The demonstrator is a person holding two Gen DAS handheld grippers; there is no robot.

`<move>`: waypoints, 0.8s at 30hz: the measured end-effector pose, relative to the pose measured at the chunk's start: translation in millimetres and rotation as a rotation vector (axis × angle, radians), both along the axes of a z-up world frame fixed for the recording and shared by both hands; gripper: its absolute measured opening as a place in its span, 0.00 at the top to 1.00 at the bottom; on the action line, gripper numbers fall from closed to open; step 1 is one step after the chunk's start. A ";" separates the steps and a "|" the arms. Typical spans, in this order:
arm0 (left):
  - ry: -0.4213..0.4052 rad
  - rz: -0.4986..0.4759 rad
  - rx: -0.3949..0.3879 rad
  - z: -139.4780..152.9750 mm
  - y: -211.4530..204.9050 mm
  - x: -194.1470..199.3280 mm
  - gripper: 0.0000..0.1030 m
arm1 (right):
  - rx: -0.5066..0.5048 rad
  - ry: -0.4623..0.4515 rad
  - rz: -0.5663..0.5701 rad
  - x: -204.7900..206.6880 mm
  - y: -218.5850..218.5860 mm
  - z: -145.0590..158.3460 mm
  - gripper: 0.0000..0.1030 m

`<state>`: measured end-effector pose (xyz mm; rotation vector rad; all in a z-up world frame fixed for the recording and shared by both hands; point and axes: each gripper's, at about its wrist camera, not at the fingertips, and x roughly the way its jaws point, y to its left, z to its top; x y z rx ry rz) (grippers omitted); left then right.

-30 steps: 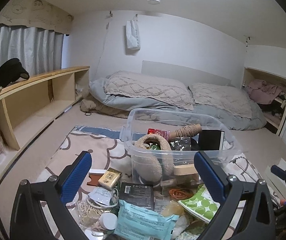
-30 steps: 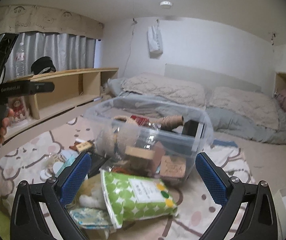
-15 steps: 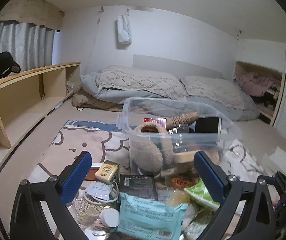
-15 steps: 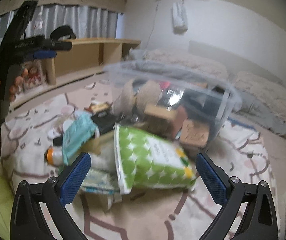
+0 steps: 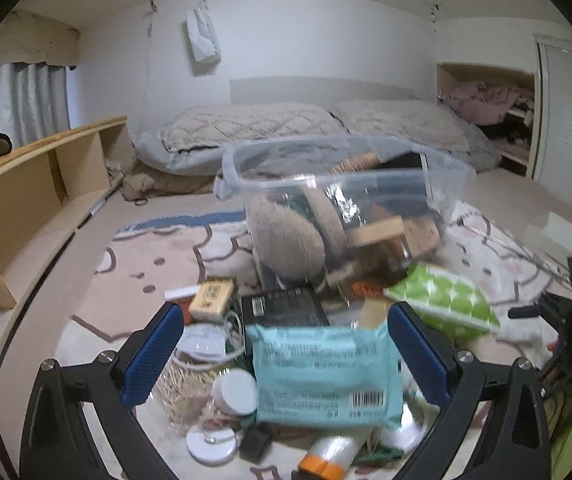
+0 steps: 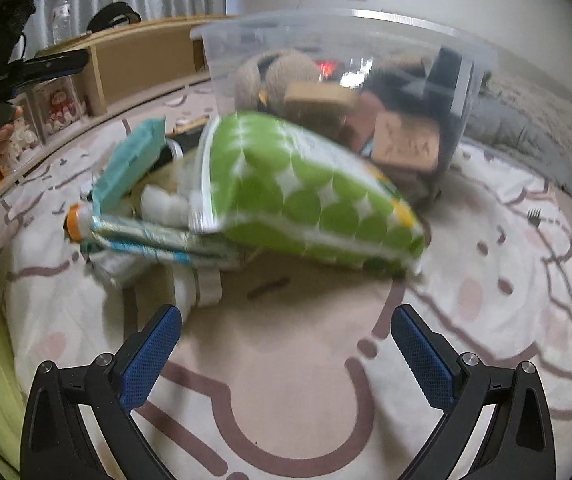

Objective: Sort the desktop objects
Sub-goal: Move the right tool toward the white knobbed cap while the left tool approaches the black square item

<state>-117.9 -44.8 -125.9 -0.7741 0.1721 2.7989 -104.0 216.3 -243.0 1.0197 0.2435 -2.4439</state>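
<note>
Hovering wide open and empty, the left tool [image 5: 284,354] frames a teal packet [image 5: 323,372] on the rug [image 6: 485,280]. The right tool [image 6: 286,354], likewise open and empty, faces a green dotted bag [image 6: 305,196]. Behind stands a clear bin [image 6: 341,40], filled.

a clear plastic bin [image 5: 341,184] stands upright on the rug, packed with fuzzy earmuffs [image 5: 286,240] and wooden blocks. near it lies a heap: a teal wipes pack [image 5: 321,376] lying flat, and to its right a green dotted pack [image 6: 309,196], tilted.
</note>
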 end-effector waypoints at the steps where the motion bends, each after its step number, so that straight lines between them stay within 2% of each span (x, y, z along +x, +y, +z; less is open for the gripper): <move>1: -0.009 -0.004 -0.004 -3.7 -1.4 1.4 0.00 | 0.002 -0.008 0.001 -0.4 -0.9 -2.8 0.00; 6: -0.071 -0.025 0.013 -21.0 -13.2 8.9 0.04 | 0.049 -0.030 0.043 1.0 -13.7 -16.8 0.00; 11: -0.130 -0.063 0.033 -36.8 -25.7 17.2 0.05 | 0.120 -0.098 0.069 -2.3 -23.3 -33.6 0.00; 24: -0.327 -0.124 -0.024 -90.2 -38.1 27.7 0.05 | 0.115 -0.154 0.068 -7.3 -19.3 -41.6 0.00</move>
